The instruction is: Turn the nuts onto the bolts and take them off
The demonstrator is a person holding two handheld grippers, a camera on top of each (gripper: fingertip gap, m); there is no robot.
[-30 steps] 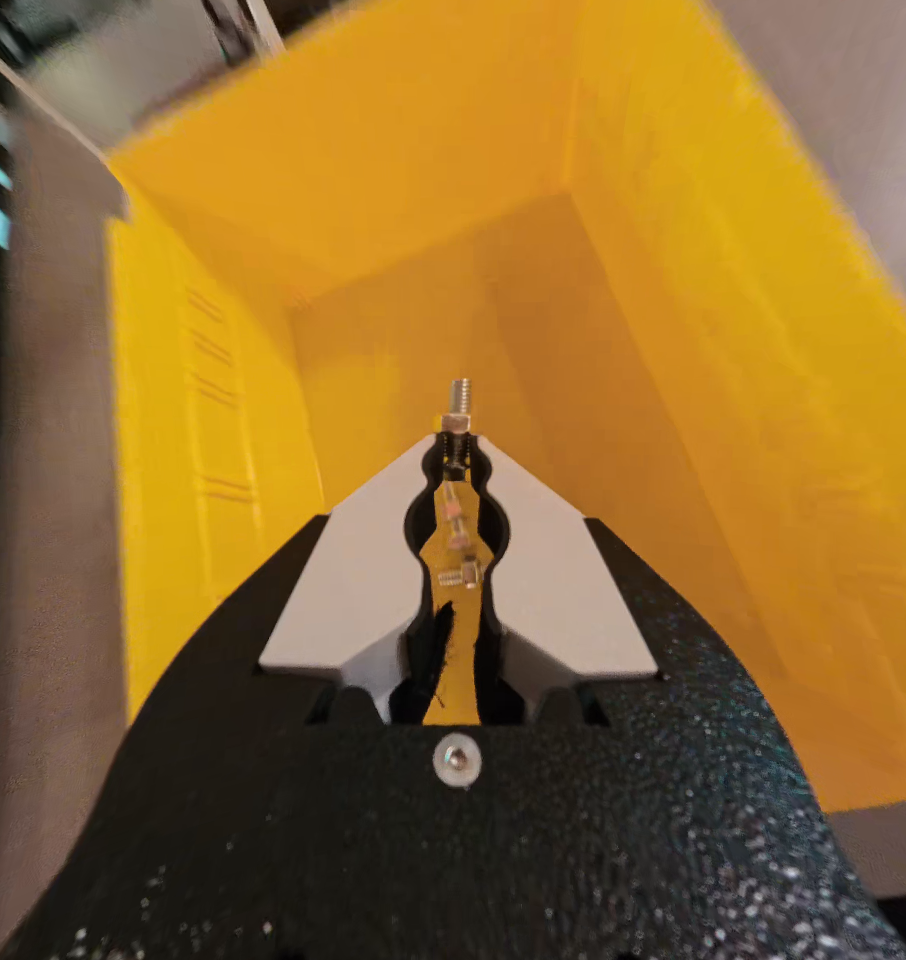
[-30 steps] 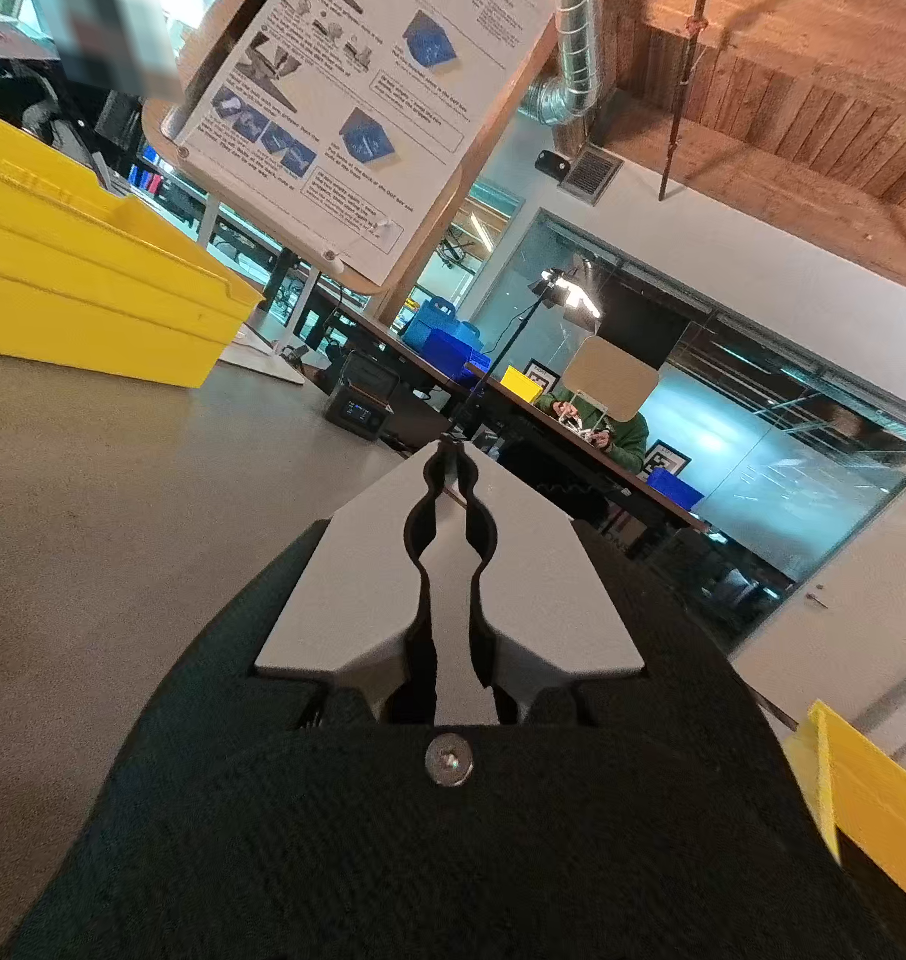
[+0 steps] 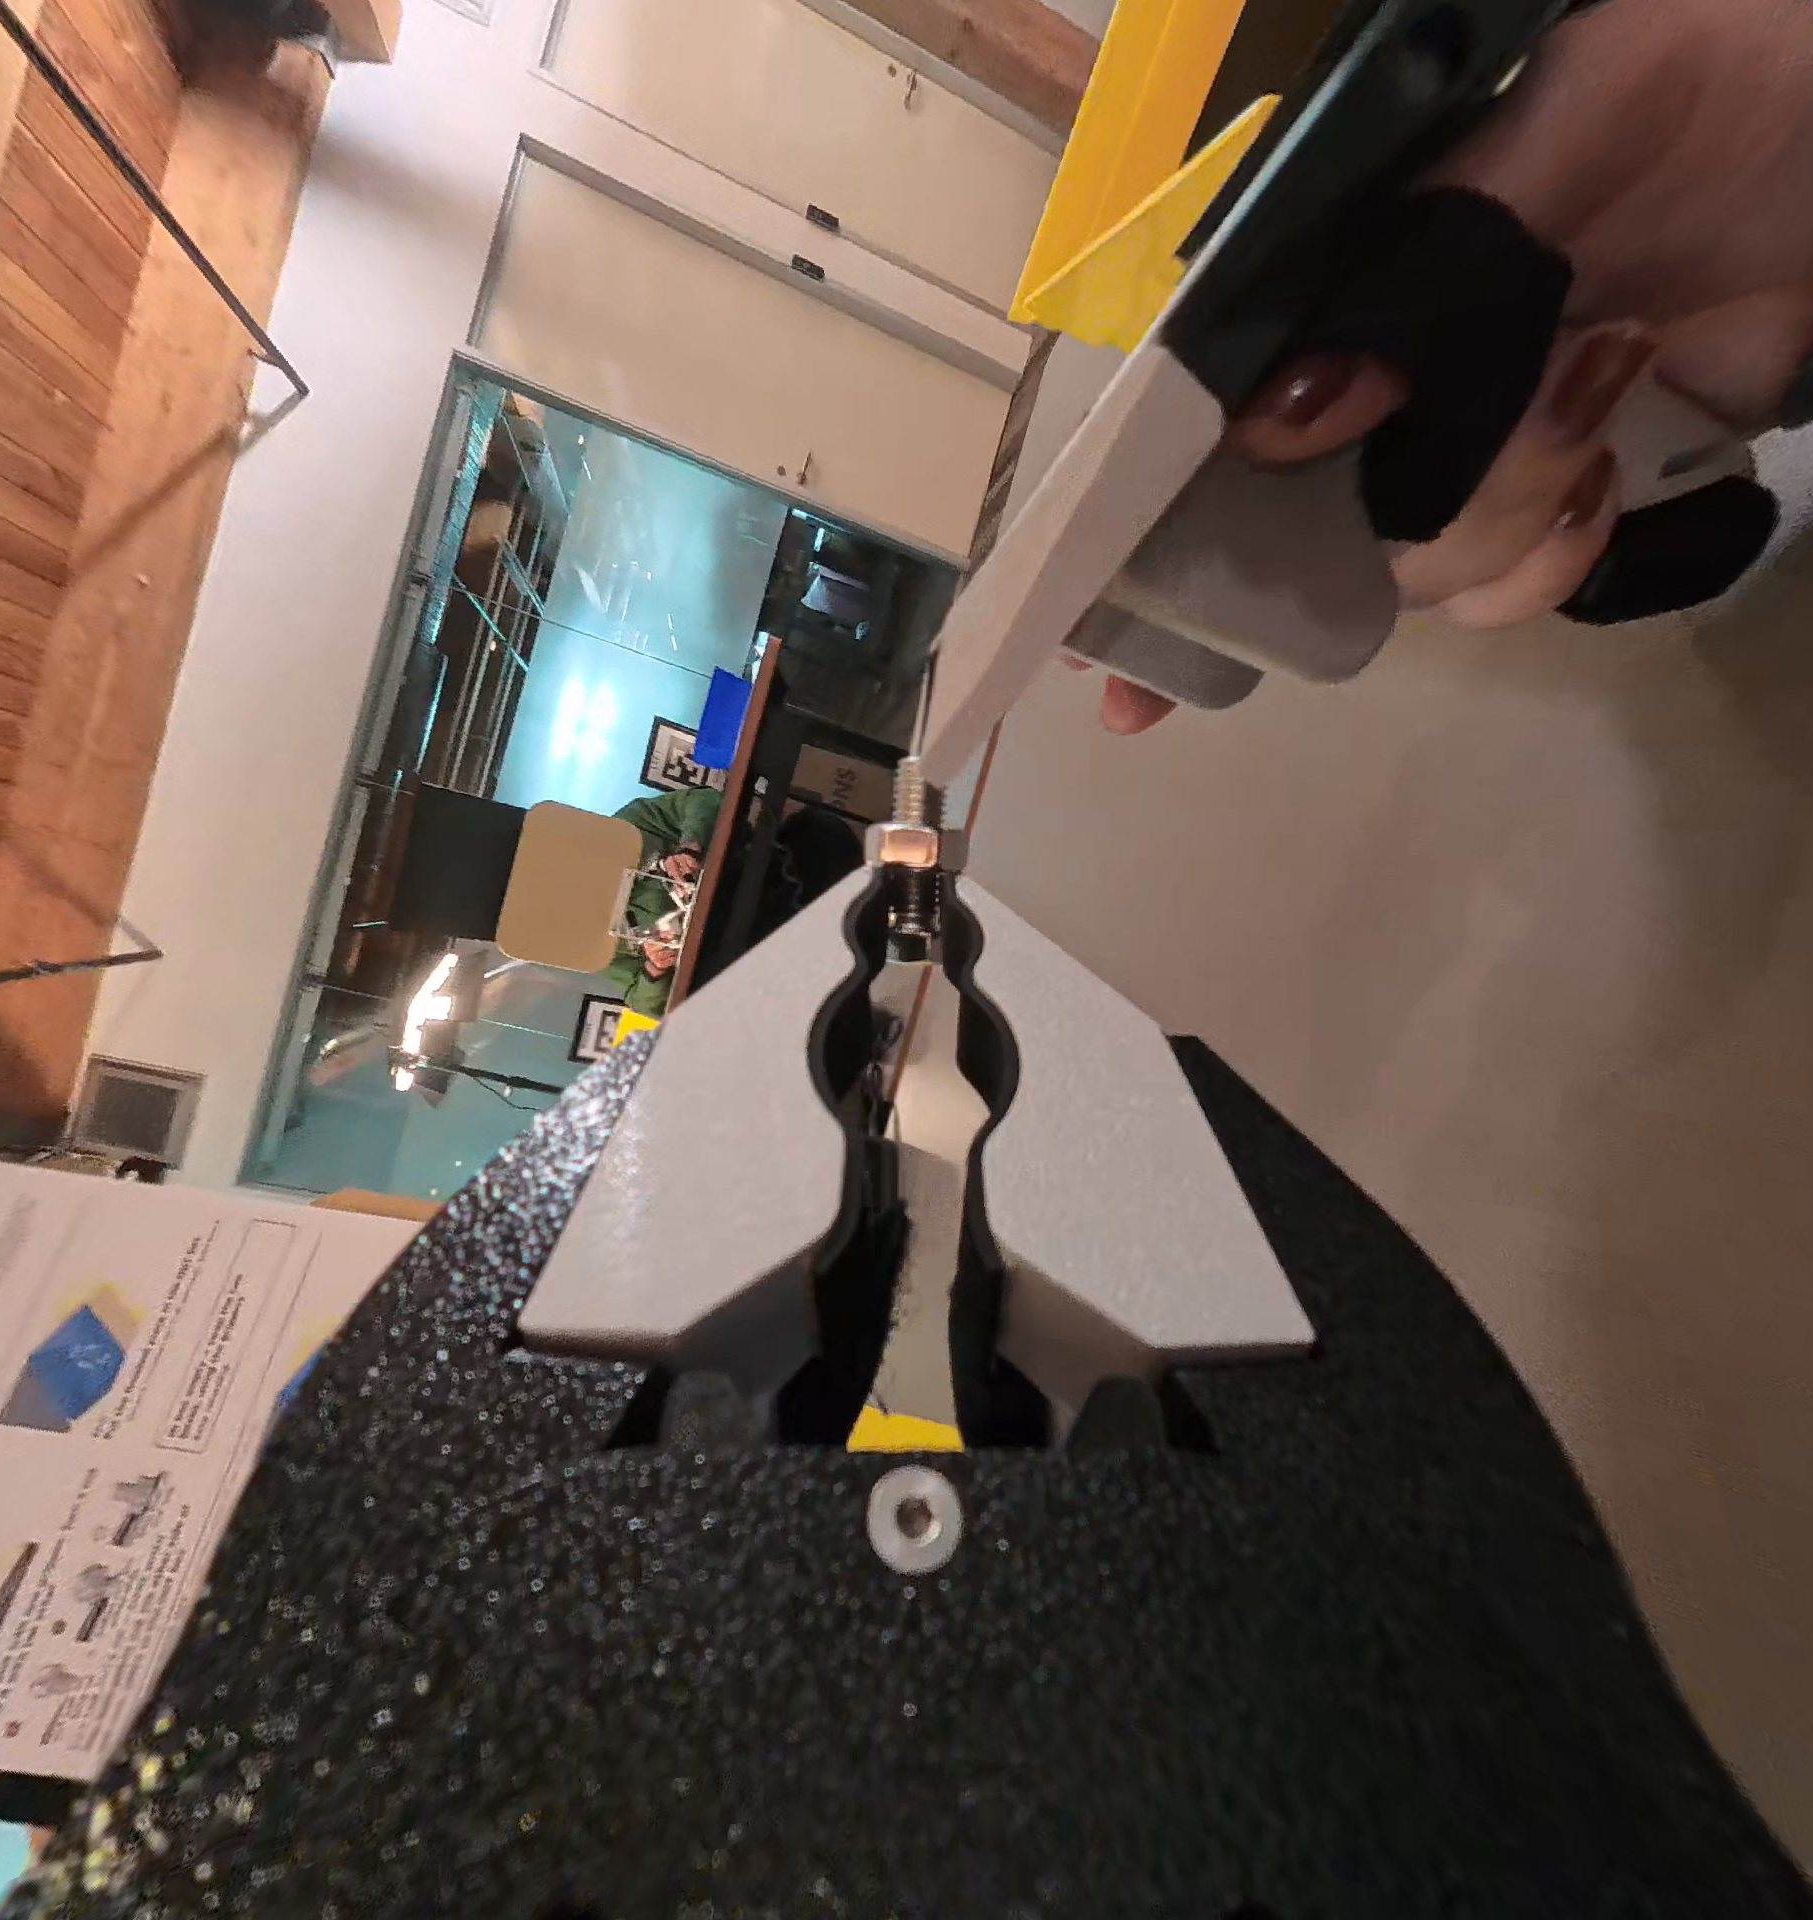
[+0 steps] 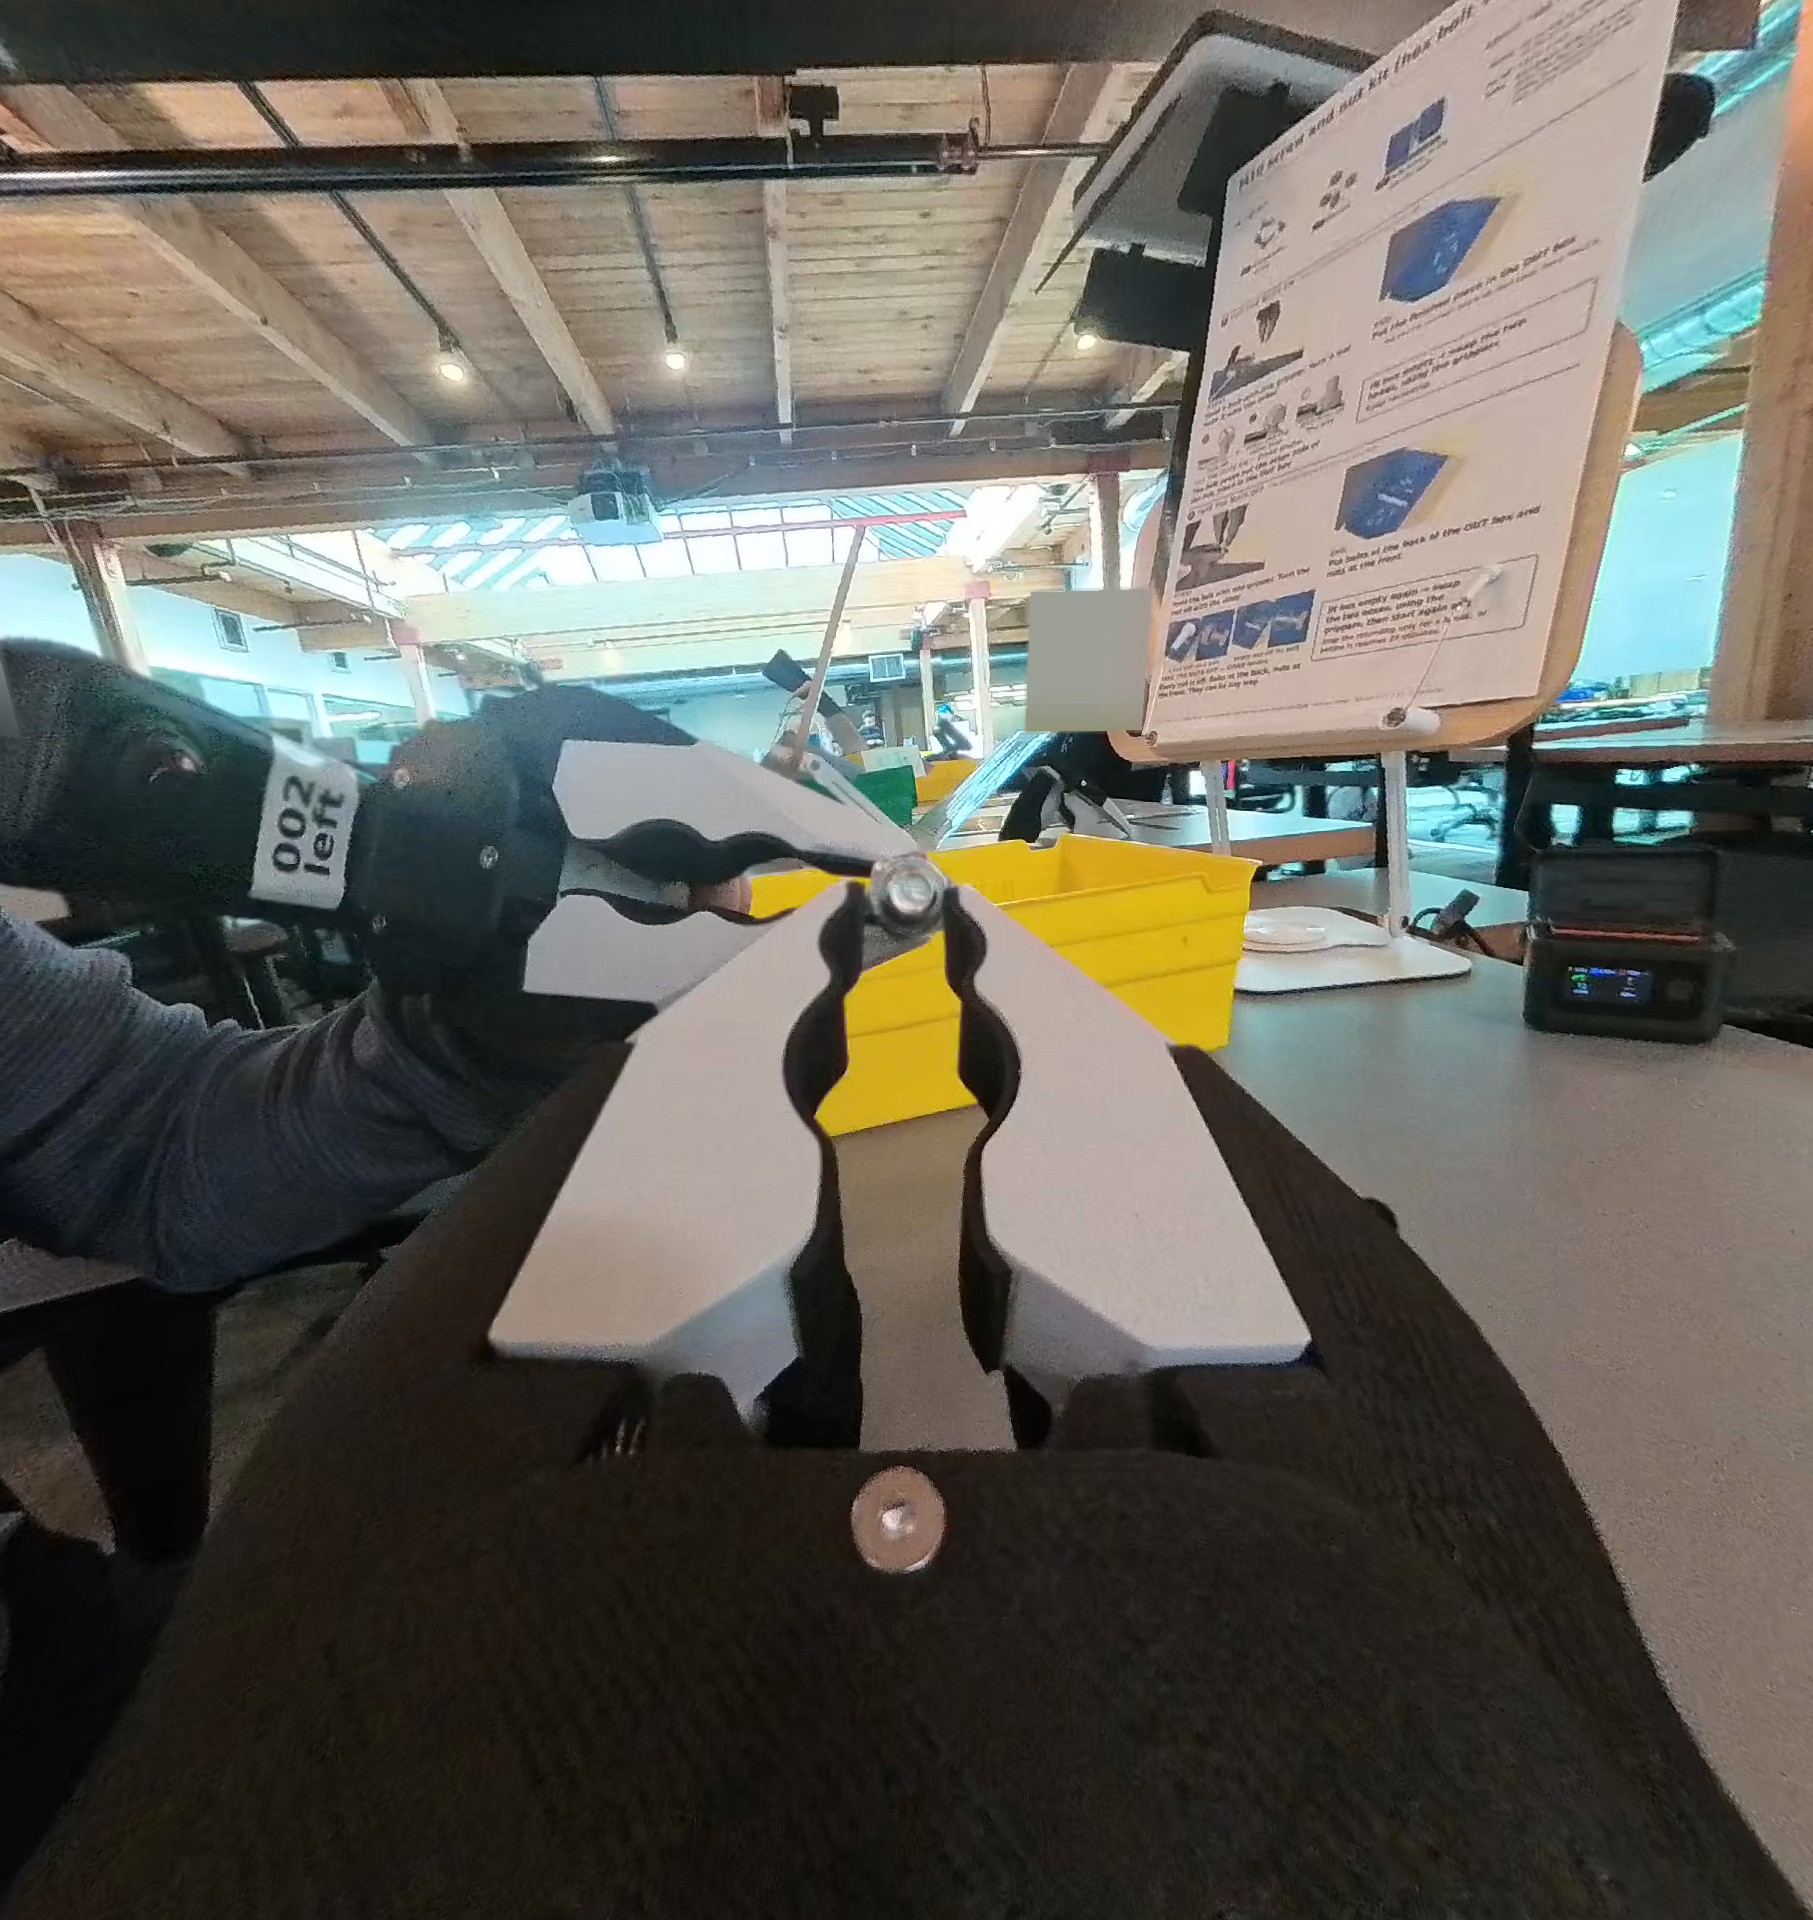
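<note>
Clamped between the tips of the left gripper (image 3: 907,914) is a small threaded bolt (image 3: 914,790), its silvery shaft poking out past the pale grey fingers (image 3: 715,1132), which are pressed shut on it. A shiny hex nut (image 3: 907,844) is seated on the thread right at the fingertips, with a short stub of thread bared beyond it.

In the right wrist view the bolt is seen end-on, a bright round face with the nut (image 4: 907,894) around it. The right gripper (image 4: 902,914) is set around that nut with its wavy black-lined inner edges only partly closed; whether the tips are actually biting on the nut cannot be told for sure. Both tools are built alike: smooth matte grey wedge fingers on a grainy, speckled black body with one round screw head.

All of this is held in the air above a plain matte grey table (image 4: 1504,1195). Just behind the fingertips a glossy yellow plastic bin (image 4: 1089,935) is parked, straight-walled with a stepped lip. Well off to the right, a printed sheet on a rounded wooden board (image 4: 1401,395) is propped on a white stand, and a small dark box with a lit display (image 4: 1619,966) is sat near the table's far edge. Bare tabletop is left in between.
</note>
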